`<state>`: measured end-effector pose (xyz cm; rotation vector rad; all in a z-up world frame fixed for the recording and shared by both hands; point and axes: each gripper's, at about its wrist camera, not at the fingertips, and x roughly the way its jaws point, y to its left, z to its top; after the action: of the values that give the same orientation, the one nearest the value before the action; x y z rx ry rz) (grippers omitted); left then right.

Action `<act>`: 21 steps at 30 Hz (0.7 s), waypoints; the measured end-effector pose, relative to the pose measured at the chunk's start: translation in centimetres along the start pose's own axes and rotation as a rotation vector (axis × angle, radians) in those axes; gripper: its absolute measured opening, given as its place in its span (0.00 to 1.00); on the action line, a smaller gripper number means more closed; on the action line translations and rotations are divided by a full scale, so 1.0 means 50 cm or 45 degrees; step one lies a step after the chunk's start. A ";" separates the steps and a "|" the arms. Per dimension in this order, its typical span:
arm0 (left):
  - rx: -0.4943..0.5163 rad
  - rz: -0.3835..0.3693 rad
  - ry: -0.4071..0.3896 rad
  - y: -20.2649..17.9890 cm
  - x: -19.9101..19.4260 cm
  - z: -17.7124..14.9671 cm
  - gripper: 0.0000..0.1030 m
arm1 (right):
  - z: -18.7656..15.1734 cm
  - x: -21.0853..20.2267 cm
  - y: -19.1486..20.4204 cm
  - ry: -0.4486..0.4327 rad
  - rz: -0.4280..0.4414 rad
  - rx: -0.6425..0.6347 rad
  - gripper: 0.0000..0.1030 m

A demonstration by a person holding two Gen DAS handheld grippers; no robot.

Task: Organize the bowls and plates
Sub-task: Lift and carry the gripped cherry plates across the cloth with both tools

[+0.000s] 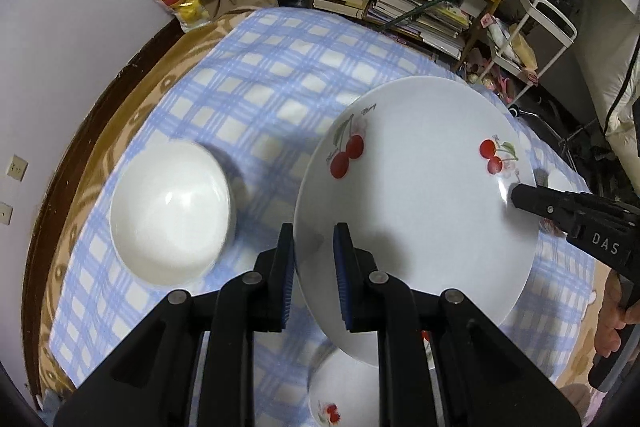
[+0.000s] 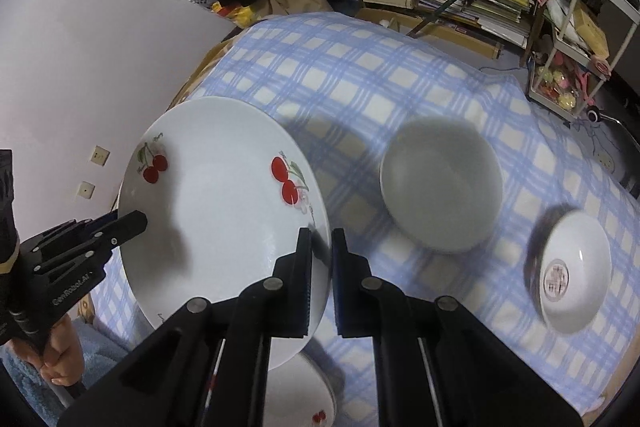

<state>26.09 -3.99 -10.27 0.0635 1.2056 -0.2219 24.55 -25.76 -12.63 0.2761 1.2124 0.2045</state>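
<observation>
The step in hand is, I judge, the carrying of one cherry plate (image 1: 416,195) to join another. On the left side, the left hand-held gripper (image 1: 314,267) is clamping the plate's left rim between its blue pads. On the right side, the right hand-held gripper (image 2: 320,275) is clamping the opposite rim, with its jaws almost together. So both are holding the same plate, which is hanging tilted in the air above the desk (image 1: 256,75) with the blue checked cloth.

Under the held plate, near the front edge, a second cherry plate (image 1: 348,399) is lying on the cloth. The next move, I think, calls for keeping both hands level with each other and choosing where the stack will be. If that is the lower plate, they should be lowering the held plate flat onto it before the jaws are opening. If one side is going down first, the plate may be sliding or knocking.

The left wrist view is showing a white bowl (image 1: 172,215) on the cloth to the left of the plate; the right view is not showing it. The right wrist view is showing a grey bowl (image 2: 440,187) in the middle and, further right, a white bowl with a label inside (image 2: 572,275), which looks tilted. The left view is not showing these two.
</observation>
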 end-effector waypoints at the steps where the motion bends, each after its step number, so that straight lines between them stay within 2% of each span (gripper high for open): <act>1: -0.001 -0.003 0.006 -0.001 -0.003 -0.013 0.17 | -0.011 -0.006 0.001 -0.003 -0.002 -0.002 0.10; 9: -0.014 0.002 0.030 -0.004 -0.027 -0.098 0.17 | -0.102 -0.036 0.017 -0.022 -0.007 -0.015 0.09; 16: -0.020 -0.005 0.095 -0.004 -0.019 -0.176 0.17 | -0.172 -0.034 0.036 0.035 -0.055 -0.061 0.09; 21: -0.048 -0.049 0.115 0.002 -0.017 -0.228 0.18 | -0.220 -0.031 0.035 0.054 -0.064 -0.060 0.10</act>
<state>15.34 -1.86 -13.58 0.0176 1.3013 -0.2324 13.67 -23.45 -14.24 0.2004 1.2532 0.1957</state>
